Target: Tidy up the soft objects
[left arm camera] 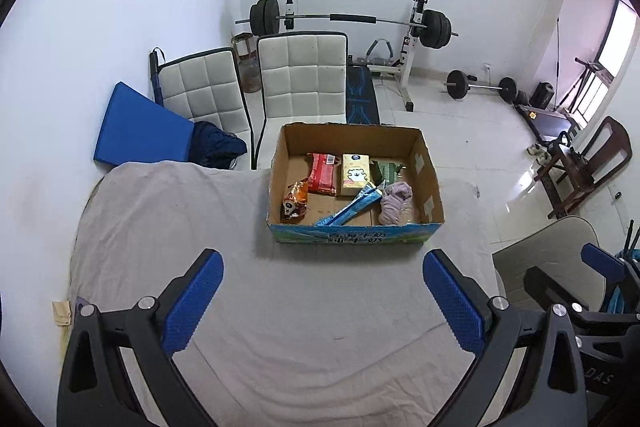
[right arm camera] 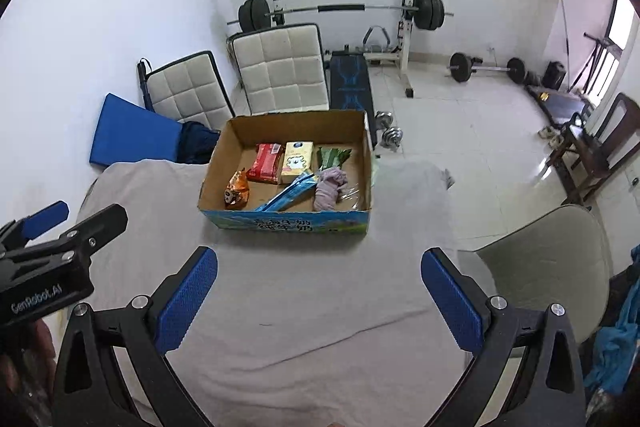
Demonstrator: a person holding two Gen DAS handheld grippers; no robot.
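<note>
Both grippers hung wide open over the cloth-covered surface, nothing between the blue pads. The left gripper sat short of the cardboard box; the right gripper hovered level beside it, empty too. Everything soft was already down in the box: the red packet, the yellow tissue pack, the orange snack bag, the long blue pouch lying diagonally, the green pack at the back, and the bunched lilac cloth touching the pouch's upper end.
</note>
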